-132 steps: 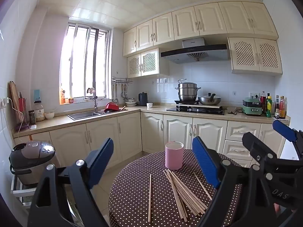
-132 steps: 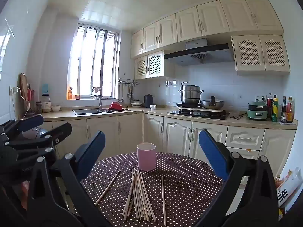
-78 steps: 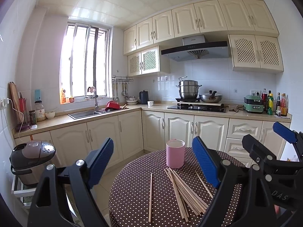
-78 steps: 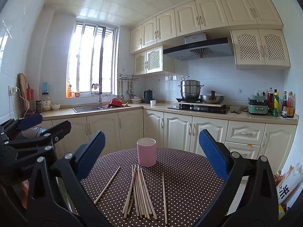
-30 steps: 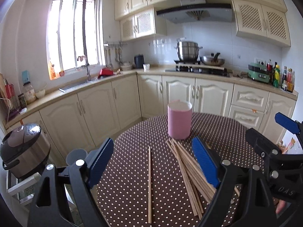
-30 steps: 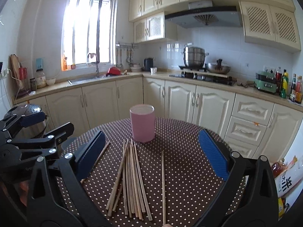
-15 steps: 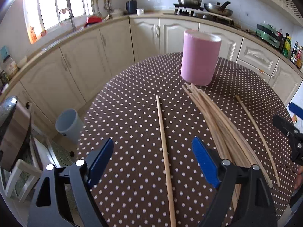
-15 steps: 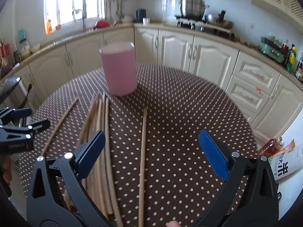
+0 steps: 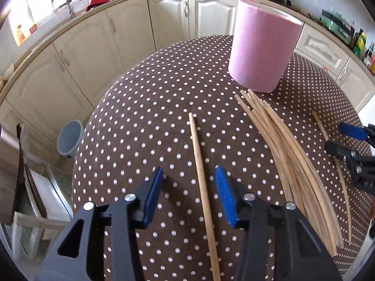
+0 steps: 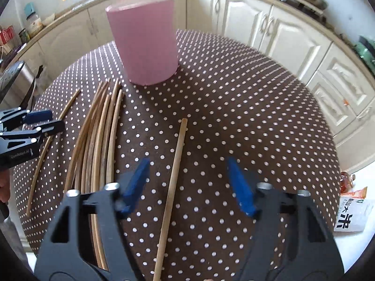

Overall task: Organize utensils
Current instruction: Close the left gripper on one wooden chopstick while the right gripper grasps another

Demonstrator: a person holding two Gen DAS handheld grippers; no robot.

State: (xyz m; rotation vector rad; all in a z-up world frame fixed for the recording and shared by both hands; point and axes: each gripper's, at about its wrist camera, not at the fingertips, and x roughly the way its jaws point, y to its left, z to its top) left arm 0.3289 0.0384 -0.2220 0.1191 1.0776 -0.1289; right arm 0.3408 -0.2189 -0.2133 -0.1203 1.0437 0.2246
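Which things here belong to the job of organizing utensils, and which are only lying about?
Belong to the job:
- pink cup
- bundle of chopsticks
- single chopstick between the left claw's open jaws
- single chopstick between the right claw's open jaws

Lying about:
- grey bin
- rice bag

Both grippers (image 9: 189, 193) (image 10: 187, 185): black frames, blue-padded jaws, silver screws.

Daylight floods in from the window (image 9: 58, 11) at ten o'clock, blown out to white glare. Soft shadows fall beneath the blue pads (image 10: 241, 187), one slightly motion-blurred. Fisheye bending curves the counters; corners go black from vignetting
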